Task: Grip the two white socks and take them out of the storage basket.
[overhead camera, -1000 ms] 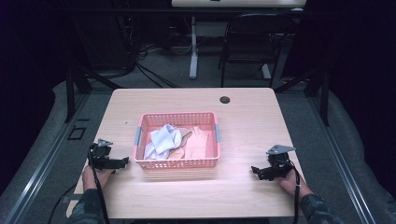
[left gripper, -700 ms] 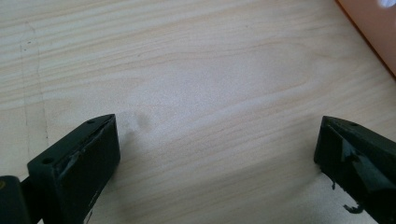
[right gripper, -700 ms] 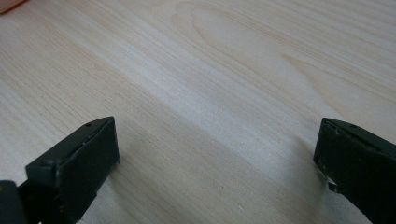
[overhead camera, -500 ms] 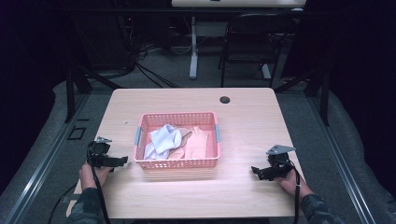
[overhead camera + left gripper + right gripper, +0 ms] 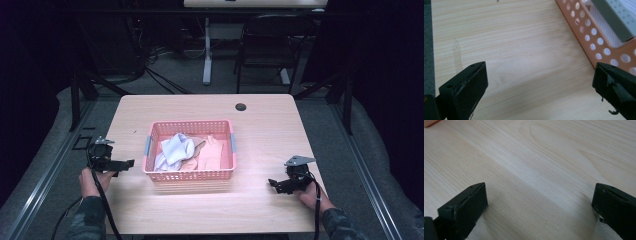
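We see a dim room with dark curtains at the sides, cables on a grey floor and a black chair (image 5: pixel 267 47) beyond the far edge of a pale wooden table (image 5: pixel 260 135), which has a small dark round hole (image 5: pixel 241 106) near its far side. Near the middle of the table, slightly left of centre, stands a pink perforated basket (image 5: pixel 190 175) with a grey handle (image 5: pixel 147 145) on its left wall and another on its right. Inside it lie a crumpled white cloth (image 5: pixel 175 150) toward the left and a peach-coloured cloth (image 5: pixel 212 156) toward the right, touching each other; something dark shows between them, but from the high view we cannot tell what it is. The left gripper (image 5: pixel 125 164) is held low over the table just left of the basket, near its left wall, jaws pointing toward it. In the left gripper view its two black jaws are spread wide with nothing between them but bare wood, and the basket's pink wall (image 5: pixel 599 47) with its grey handle (image 5: pixel 615 18) rises just past the right-hand jaw. The right gripper (image 5: pixel 272 183) sits near the front right corner of the table, well apart from the basket, its jaws pointing left. In the right gripper view its jaws also stand wide apart over bare wood grain, gripping nothing. A hand (image 5: pixel 89 181) holds the left gripper from the near side, and another hand (image 5: pixel 311 195) holds the right one.
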The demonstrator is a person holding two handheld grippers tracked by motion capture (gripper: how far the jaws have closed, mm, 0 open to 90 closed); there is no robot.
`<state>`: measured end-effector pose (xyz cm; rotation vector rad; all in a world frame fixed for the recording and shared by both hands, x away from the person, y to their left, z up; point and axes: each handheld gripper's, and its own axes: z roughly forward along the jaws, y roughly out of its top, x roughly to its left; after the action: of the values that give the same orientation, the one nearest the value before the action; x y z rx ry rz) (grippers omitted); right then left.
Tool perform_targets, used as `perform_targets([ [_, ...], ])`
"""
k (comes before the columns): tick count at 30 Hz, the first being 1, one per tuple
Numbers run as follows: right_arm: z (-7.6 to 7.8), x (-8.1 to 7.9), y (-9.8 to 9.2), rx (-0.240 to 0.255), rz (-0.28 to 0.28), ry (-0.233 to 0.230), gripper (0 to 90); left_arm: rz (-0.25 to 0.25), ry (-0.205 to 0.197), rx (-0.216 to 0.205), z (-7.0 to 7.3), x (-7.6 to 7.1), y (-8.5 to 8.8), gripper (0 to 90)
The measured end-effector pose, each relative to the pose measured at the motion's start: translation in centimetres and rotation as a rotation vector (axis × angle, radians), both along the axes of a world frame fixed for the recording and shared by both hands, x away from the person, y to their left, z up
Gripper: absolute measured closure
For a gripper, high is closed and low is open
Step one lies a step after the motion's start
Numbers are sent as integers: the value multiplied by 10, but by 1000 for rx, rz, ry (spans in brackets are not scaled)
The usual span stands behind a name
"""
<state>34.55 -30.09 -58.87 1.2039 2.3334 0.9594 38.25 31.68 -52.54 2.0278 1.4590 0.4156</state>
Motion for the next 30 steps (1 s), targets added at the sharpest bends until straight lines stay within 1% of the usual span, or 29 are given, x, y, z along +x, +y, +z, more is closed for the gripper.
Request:
perform_targets([
  [5, 0, 0, 0, 0, 1, -2, 0, -12, -1, 2, 16, 3, -1, 1],
  [6, 0, 0, 0, 0, 1, -2, 0, -12, -8, 11, 20, 3, -2, 1],
  [8, 0, 0, 0, 0, 0, 0, 0, -22, -15, 0, 30, 4, -4, 1],
  [9, 0, 0, 0, -1, 1, 1, 0, -29, -21, 5, 34, 5, -5, 1],
  [12, 0, 0, 0, -1, 1, 1, 0, -52, -29, 5, 47, 8, -12, 1],
  [15, 0, 0, 0, -1, 1, 1, 0, -77, -41, 15, 58, 12, -19, 1],
  [16, 0, 0, 0, -1, 1, 1, 0, -74, -39, 13, 60, 13, -22, 1],
  [19, 0, 0, 0, 0, 1, 0, 0, -94, -45, 15, 69, 19, -30, 1],
  [24, 0, 0, 0, 0, 1, 0, 0, -134, -51, 27, 80, 28, -47, 0],
  [25, 0, 0, 0, 0, 1, 0, 0, -141, -50, 24, 81, 29, -50, 0],
  [27, 0, 0, 0, 0, 2, -1, 0, -155, -50, 32, 83, 33, -58, 0],
  [28, 0, 0, 0, 0, 2, -2, 0, -155, -48, 27, 83, 35, -62, 0],
  [30, 0, 0, 0, 0, 0, -2, 0, -168, -45, 38, 84, 39, -71, 0],
])
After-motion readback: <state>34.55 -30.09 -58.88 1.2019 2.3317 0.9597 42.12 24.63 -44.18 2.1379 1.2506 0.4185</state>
